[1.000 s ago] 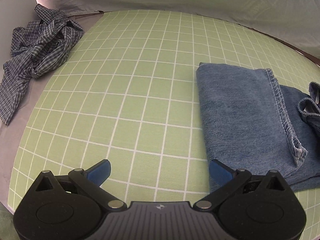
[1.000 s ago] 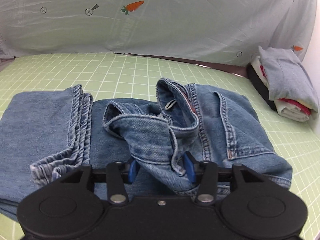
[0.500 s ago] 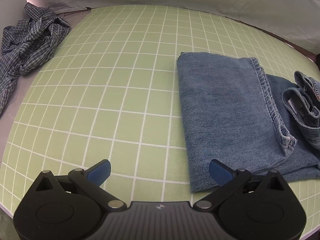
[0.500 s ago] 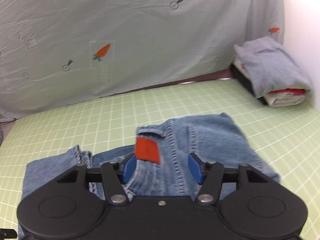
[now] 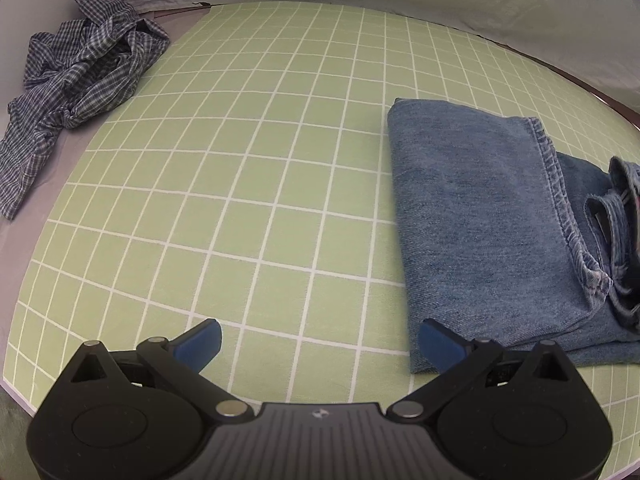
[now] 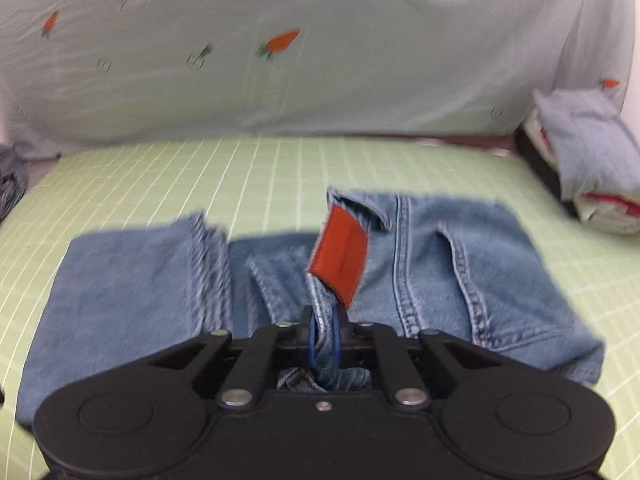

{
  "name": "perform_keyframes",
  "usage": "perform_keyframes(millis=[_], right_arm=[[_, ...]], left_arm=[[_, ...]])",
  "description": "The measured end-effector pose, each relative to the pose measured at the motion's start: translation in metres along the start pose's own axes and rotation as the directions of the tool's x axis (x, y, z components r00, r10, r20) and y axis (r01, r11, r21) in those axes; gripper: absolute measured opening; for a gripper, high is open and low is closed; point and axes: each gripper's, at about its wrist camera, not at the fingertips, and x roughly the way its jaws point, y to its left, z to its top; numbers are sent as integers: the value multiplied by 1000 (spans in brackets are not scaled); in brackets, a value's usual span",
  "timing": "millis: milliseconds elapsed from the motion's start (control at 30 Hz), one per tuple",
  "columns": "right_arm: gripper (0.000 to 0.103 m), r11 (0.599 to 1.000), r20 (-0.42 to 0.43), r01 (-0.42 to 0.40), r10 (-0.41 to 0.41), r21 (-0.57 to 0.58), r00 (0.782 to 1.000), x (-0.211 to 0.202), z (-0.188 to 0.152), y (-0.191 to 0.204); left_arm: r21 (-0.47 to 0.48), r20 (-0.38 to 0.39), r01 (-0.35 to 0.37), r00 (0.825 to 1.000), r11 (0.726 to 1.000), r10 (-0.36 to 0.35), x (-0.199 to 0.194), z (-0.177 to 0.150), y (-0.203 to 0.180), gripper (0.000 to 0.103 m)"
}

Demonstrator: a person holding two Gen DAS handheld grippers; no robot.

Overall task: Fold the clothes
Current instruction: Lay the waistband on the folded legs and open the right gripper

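Note:
Blue jeans (image 5: 480, 208) lie partly folded on the green grid mat (image 5: 240, 160), legs doubled over at the left. My right gripper (image 6: 324, 336) is closing its jaws on the jeans' (image 6: 460, 280) waistband, and the pads press the denim between them. The pinched band rises off the pile and shows an orange-red patch (image 6: 340, 256). My left gripper (image 5: 319, 340) hangs open over the mat, its right finger just above the near left corner of the folded legs, holding nothing.
A crumpled blue plaid shirt (image 5: 80, 68) lies at the mat's far left edge. A stack of folded clothes (image 6: 588, 160) sits at the far right. A pale sheet with carrot prints (image 6: 280, 80) hangs behind the mat.
The right jaws went from open astride the waistband to shut on it, and the band now stands up with its patch showing. The left gripper stays open in about the same place.

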Motion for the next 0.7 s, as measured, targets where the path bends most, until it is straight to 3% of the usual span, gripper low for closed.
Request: perform_keyframes(millis=[100,200,300,367,433,700], right_arm=[[10,998,-24,3,-5,-69,1000,5,-10,10],[18,1000,-28,-17,18,5,999,-3,1,1],[46,997,-11,-15,16,79,1000,-15,8,-8],[88,992,41,-3,-2,123,999,-30,13,-15],[101,987,81,8,-22,161,996,-41,17,-22],[102,978,19,116,-121,171,992,-43,20,-44]], left_arm=[[21,-4,10,1000,1000,-10,2,1,-5,103],[50,-10,25,1000,998,-24,4,0,-12,103],[58,-9,30,1000,998,-29,5,1,-15,103],[55,-12,36,999,998,-36,7,2,-16,103],[56,-15,45,999,997,-44,10,3,-19,103],[95,-18,92,996,991,-91,24,10,-43,103]])
